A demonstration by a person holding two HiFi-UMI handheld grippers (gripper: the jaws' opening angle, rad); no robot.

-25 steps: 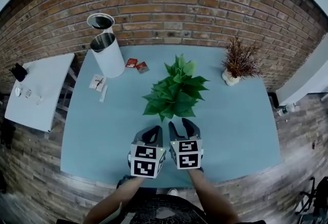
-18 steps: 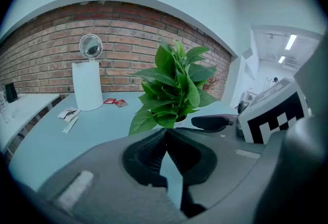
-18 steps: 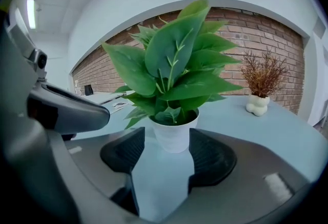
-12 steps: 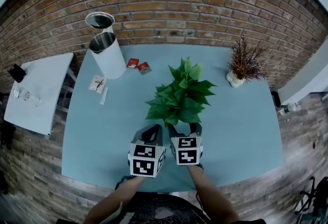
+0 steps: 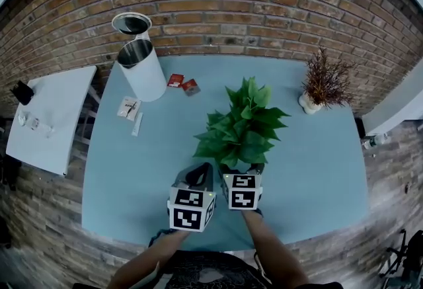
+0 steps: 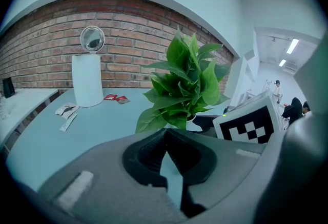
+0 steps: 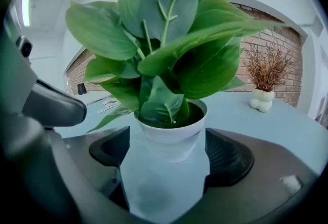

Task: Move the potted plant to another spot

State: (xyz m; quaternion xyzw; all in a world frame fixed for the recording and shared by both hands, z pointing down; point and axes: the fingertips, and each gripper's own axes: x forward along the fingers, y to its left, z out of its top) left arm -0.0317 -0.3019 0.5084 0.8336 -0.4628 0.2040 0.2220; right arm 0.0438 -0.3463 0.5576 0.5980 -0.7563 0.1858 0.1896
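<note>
The potted plant [image 5: 243, 125] has broad green leaves and a white pot [image 7: 171, 138]; it stands upright on the light-blue table [image 5: 317, 168] near the middle. My right gripper [image 5: 241, 166] reaches under its leaves. In the right gripper view the right gripper [image 7: 168, 159] has a jaw on either side of the pot's base. The jaws are opening, and bare table shows between each pad and the pot. My left gripper [image 5: 201, 172] sits just left of it, short of the plant. In its own view the left gripper [image 6: 165, 133] has its tips together on nothing.
A tall white bin [image 5: 142, 69] with a raised lid [image 5: 131, 22] stands at the table's back left. Red packets [image 5: 182, 84] and white sachets [image 5: 129, 109] lie near it. A dried plant in a white vase [image 5: 322, 86] is back right. A white side table [image 5: 46, 116] stands at left.
My right gripper has moved forward to the plant and its jaws have spread around the pot. The left gripper has edged forward a little beside it.
</note>
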